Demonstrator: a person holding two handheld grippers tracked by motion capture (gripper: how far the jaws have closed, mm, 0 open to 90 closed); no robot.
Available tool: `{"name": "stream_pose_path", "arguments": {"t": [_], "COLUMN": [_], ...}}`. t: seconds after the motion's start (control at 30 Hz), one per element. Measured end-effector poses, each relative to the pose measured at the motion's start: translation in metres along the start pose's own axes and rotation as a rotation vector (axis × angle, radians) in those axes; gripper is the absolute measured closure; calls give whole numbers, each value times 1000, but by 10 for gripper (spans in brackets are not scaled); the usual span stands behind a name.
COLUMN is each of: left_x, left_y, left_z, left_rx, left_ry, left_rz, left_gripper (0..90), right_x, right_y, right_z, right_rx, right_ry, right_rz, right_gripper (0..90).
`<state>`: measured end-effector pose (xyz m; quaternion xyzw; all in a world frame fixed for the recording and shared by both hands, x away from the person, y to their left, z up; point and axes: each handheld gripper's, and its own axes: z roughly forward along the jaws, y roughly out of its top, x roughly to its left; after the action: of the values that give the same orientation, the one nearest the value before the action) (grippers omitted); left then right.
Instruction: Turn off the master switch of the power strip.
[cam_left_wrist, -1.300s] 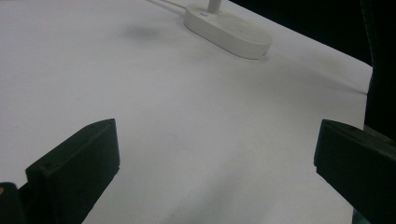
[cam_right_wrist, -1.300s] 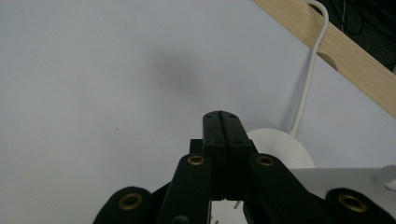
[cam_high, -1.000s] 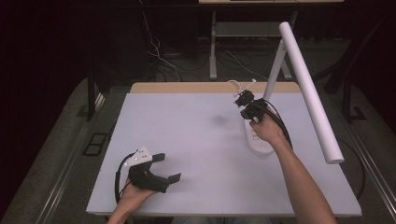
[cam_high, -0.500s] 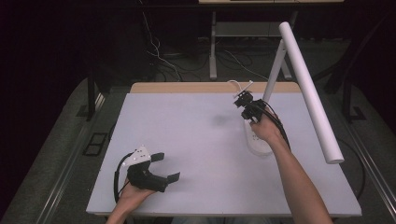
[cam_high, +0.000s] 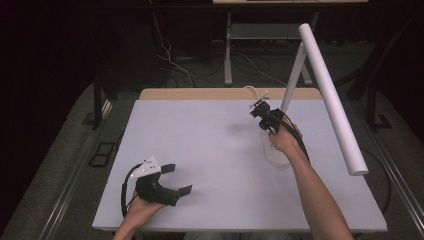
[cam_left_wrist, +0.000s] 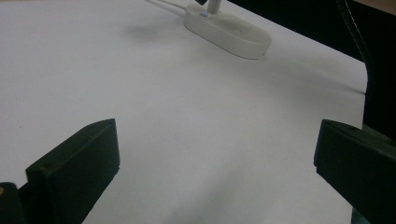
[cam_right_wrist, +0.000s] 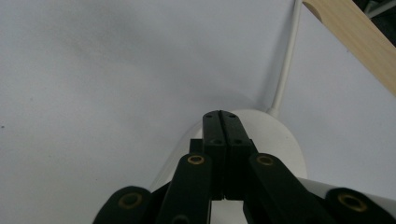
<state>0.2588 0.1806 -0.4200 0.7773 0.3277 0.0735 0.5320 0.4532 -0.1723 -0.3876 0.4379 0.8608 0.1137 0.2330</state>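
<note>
While our left gripper (cam_high: 172, 179) rests low on the near tabletop (cam_high: 210, 150), jaws spread wide and empty, we see farther off our right gripper (cam_high: 259, 109), jaws pressed together on nothing, poised over the white lamp base (cam_high: 274, 152), its cord (cam_right_wrist: 286, 60) trailing toward the far edge.

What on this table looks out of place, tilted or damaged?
Nothing stands out. The desk lamp stands upright on its oval base, its cord running off the far edge. The table shows no spill. The right gripper hovers shut above the base.
</note>
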Motion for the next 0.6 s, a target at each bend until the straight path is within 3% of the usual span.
{"name": "stream_pose_path", "arguments": {"t": [0.6], "left_x": [0], "left_y": [0], "left_z": [0], "left_rx": [4], "left_ry": [5], "left_rz": [1], "left_gripper": [0], "right_x": [-7], "right_y": [-15], "right_z": [11], "right_rx": [4], "right_ry": [1], "right_rz": [53], "right_gripper": [895]}}
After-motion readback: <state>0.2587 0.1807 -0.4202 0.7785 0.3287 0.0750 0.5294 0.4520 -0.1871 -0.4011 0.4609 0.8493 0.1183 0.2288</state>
